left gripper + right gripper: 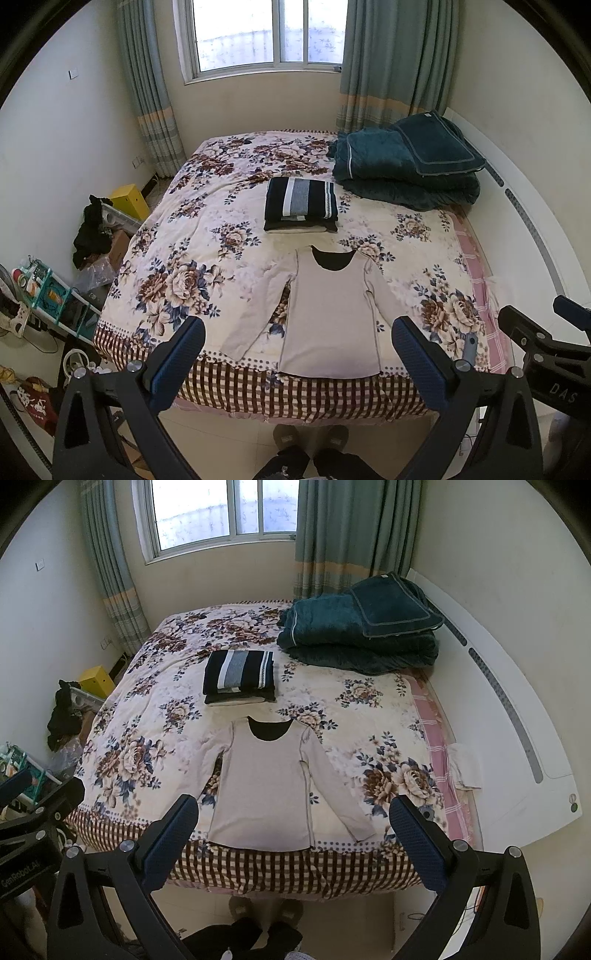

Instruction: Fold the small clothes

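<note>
Left wrist view shows a pale long-sleeved top [328, 314] spread flat, front up, near the foot edge of a bed [177, 236] covered in a floral quilt, its dark-lined neckline pointing toward the window and both sleeves angled outward and down toward the hem. It looks thin, soft and light, likely to drape and crease easily, so a sleeve cuff or a shoulder seam seems the sensible place to pinch. Just beyond the neckline sits a neat stack of folded striped clothes [301, 205], and farther back, by the curtain, a heap of dark teal bedding [402, 162]. The left gripper [298, 363] hangs in the air above the foot of the bed, jaws spread wide and holding nothing. Right wrist view shows the right gripper [293, 843] likewise wide apart and empty. Slippered feet [310, 439] stand on the tiled floor below.
</note>
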### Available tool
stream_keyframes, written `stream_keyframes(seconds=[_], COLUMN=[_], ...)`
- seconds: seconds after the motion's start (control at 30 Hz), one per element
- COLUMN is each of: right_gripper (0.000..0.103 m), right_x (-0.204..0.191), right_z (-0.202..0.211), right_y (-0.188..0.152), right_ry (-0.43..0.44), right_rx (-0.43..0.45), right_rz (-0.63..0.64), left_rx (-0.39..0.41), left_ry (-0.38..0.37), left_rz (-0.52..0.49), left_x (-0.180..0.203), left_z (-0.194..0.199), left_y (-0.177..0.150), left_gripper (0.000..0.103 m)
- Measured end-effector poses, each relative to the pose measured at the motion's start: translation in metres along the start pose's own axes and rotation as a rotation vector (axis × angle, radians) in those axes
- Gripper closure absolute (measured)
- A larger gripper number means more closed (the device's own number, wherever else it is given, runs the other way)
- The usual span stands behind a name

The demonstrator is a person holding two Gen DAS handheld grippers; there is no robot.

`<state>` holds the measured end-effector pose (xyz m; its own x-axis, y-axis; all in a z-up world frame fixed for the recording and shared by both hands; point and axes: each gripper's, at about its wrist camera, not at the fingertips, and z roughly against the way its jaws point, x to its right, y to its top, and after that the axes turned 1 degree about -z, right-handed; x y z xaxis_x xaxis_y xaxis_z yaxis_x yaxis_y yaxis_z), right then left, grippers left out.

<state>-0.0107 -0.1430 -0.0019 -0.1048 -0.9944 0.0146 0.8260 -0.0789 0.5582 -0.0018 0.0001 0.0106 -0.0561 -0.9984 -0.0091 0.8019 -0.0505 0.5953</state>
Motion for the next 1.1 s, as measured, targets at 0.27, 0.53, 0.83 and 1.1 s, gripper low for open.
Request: stream_keyframes(seconds=[0.27,0.53,0.83,1.1], right_gripper=[0.0,0.0,0.0,0.0], right_x=[-0.007,-0.007,-0.02,-0.024], right_z=[0.005,0.005,0.013,0.014], right_y=[-0.001,-0.001,0.003,0.006], right_ry=[0.0,-0.002,0.001,0.001], right_rx=[0.001,0.003,0.006,0.007], right_rz=[0.002,0.003,0.007,0.006], left_rx=[0.001,0.006,0.014,0.02], left_ry=[-0.002,0.0,0.002,0.001], left_rz=[0.001,0.007,0.008,0.006], left_x=[-0.003,-0.007,-0.005,-0.005], left_z=[0.0,0.001,0.001,0.0], left_y=[-0.001,0.004,0.009,0.012], left_gripper=[0.0,0.0,0.0,0.0])
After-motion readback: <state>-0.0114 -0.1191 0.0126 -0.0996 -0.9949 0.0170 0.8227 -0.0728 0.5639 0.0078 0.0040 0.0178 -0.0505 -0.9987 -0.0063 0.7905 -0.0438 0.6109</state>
